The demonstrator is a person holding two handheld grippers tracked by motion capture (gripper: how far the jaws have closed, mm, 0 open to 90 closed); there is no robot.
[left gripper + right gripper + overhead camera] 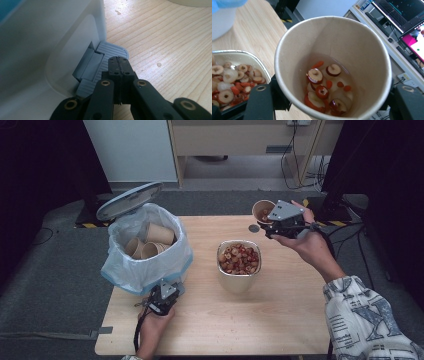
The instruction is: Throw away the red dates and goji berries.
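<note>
paper cup (332, 62), clamped in right hand-held gripper (278, 226)

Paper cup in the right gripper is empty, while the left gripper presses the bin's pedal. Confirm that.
Not quite. The paper cup is not empty: the right gripper view shows fruit slices and liquid in its bottom. The right gripper holds it, and the left gripper is at the bin's pedal.

I am resting my left gripper (165, 296) low at the near left, my left hand (152, 326) wrapped behind it, its jaws pressed fully together. I am raising my right gripper (280, 222) far right, jaws clamping something, my right hand (310, 242) and patterned sleeve (367, 322) trailing.
</note>
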